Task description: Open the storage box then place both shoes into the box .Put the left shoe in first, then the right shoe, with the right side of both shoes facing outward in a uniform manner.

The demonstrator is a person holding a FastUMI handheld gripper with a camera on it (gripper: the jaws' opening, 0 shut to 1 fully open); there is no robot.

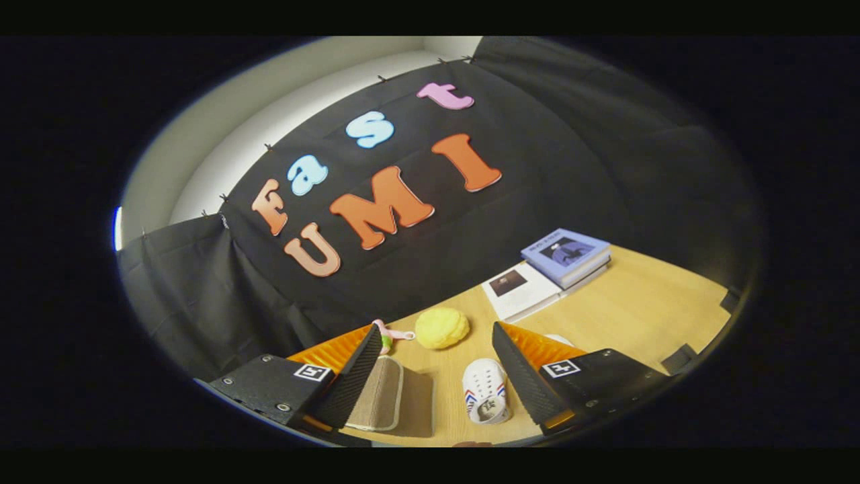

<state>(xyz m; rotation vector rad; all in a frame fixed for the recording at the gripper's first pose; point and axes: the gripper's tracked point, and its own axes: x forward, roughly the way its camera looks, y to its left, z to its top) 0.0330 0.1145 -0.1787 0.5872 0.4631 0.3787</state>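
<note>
Tool (437,376) spread wide, empty, one white shoe (485,398) between fingers, two books (547,272) beyond, one yellow ball (441,327)

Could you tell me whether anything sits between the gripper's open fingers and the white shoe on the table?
Nothing visible does. The gripper is open, holding nothing, and the white shoe lies on the bare wooden table between its fingers, nearer the right one. The tan box sits beside the left finger, and the yellow ball lies beyond the shoe.
</note>
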